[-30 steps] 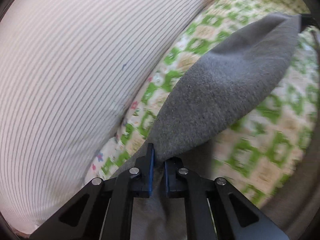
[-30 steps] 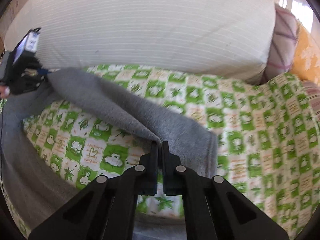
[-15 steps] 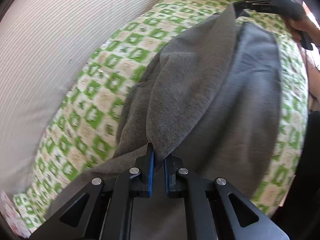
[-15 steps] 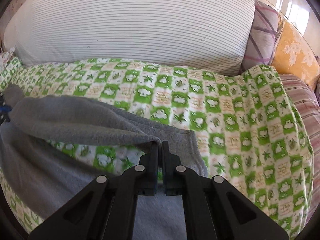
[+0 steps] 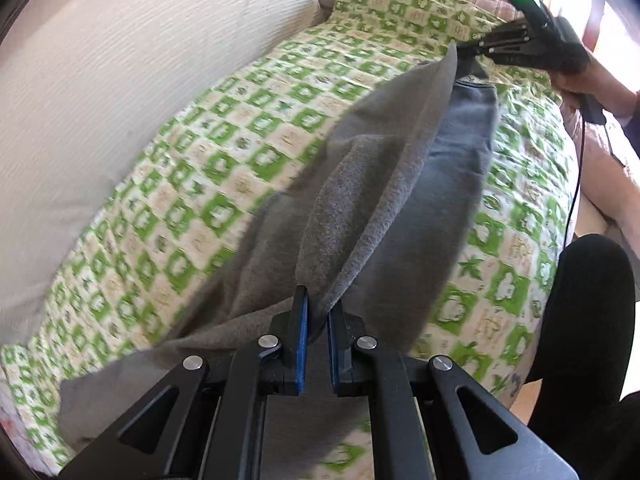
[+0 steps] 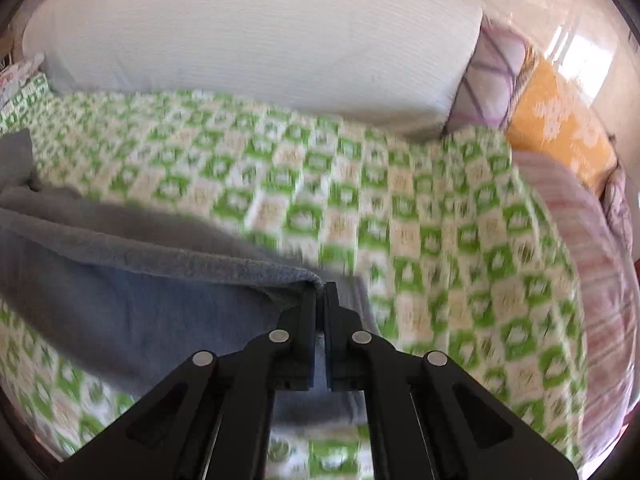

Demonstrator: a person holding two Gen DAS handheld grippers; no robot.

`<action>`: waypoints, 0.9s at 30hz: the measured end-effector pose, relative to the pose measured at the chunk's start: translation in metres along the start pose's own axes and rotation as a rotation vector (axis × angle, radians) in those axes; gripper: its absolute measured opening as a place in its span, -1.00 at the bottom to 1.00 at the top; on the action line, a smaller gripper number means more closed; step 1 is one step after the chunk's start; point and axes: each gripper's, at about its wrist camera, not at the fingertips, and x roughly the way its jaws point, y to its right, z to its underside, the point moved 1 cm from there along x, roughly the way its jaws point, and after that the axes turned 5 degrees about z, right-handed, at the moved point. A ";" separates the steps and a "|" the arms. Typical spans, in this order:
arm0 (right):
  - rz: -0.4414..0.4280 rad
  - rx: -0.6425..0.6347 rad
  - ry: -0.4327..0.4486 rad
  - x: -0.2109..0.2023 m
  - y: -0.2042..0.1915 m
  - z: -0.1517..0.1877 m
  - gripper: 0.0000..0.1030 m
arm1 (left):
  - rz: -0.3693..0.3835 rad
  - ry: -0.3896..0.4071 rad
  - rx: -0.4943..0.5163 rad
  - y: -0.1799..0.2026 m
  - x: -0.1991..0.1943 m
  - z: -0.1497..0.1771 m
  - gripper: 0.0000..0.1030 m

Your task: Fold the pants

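Now, left tool [image 5: 316,312] and right tool [image 6: 320,294] both clamped on grey pants [image 5: 384,184], over green-checked cover [image 5: 224,160]

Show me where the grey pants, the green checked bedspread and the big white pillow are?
grey pants [image 5: 372,184]: left wrist view, on the lifted fuzzy fold.
green checked bedspread [image 6: 440,216]: right wrist view, on a bare patch right of the pants.
white pillow [image 6: 256,40]: right wrist view, on its broad front face.
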 end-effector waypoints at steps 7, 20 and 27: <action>-0.081 0.137 -0.049 0.011 0.018 0.035 -0.93 | -0.032 -0.022 -0.050 0.025 0.030 0.022 -0.83; -0.105 0.273 -0.059 -0.008 0.002 0.076 0.08 | -0.044 0.053 -0.168 0.001 0.002 0.048 -0.03; -0.183 0.269 0.007 -0.041 -0.048 0.069 0.10 | -0.085 0.086 -0.292 -0.032 -0.025 0.083 0.03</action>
